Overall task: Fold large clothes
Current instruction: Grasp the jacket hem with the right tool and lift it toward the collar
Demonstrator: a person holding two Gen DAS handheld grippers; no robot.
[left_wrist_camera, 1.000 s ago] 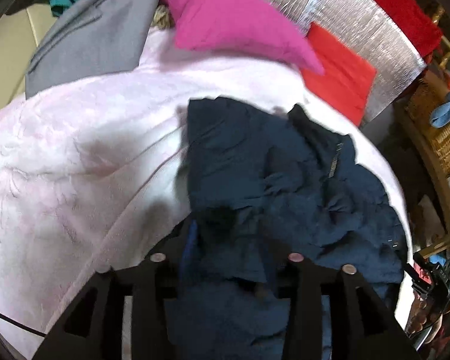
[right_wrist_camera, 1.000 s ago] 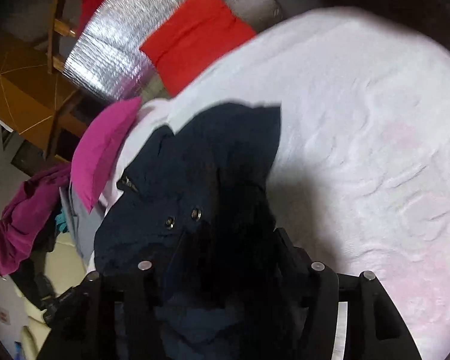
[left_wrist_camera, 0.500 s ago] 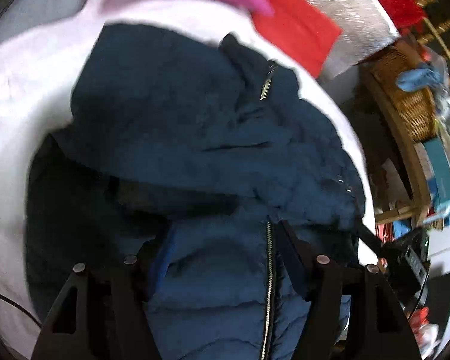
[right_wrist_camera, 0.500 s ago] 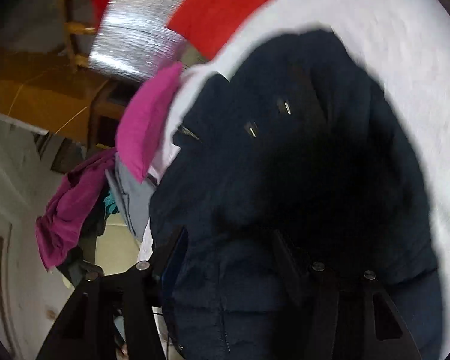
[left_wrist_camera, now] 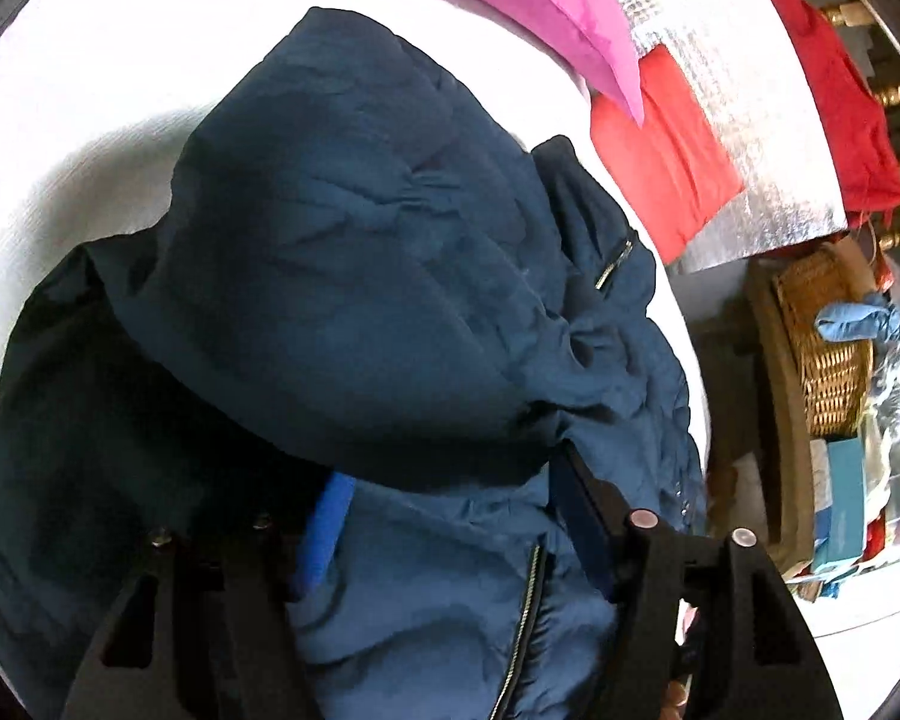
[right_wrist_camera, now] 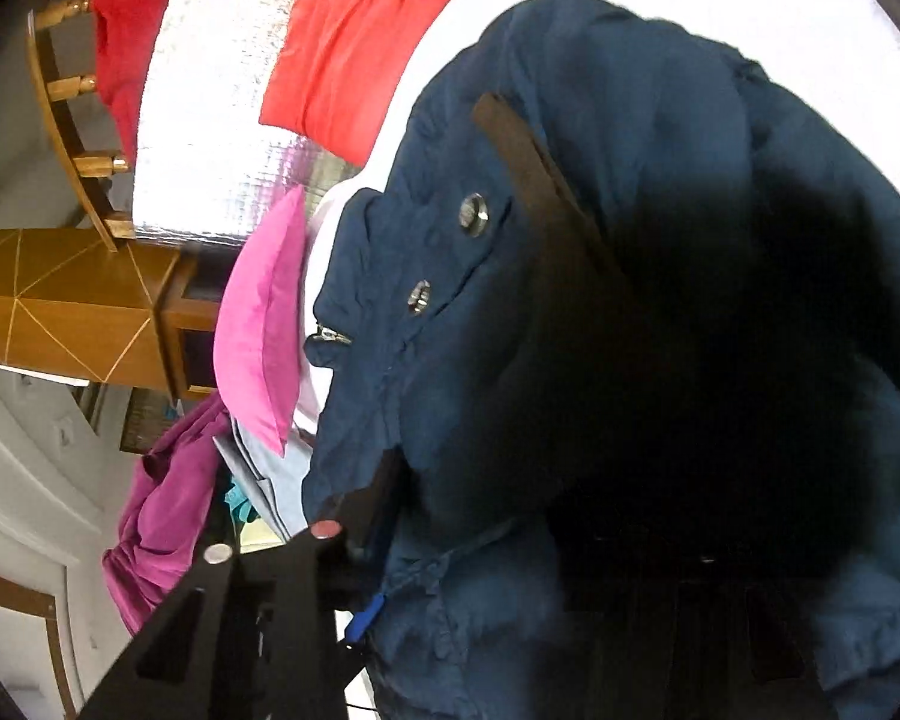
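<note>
While both my grippers, left and right, clamped the navy jacket, it covered the white bedspread.

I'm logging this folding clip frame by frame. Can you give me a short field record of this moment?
garment: navy puffer jacket, bunched, zipper showing
surface: white bedspread
left gripper: jacket fabric fills the gap between its fingers
right gripper: mostly buried under jacket fabric
snaps: two metal studs visible in right view
behind: pink pillow, red cushion, silver foil panel
side: wicker basket
</note>
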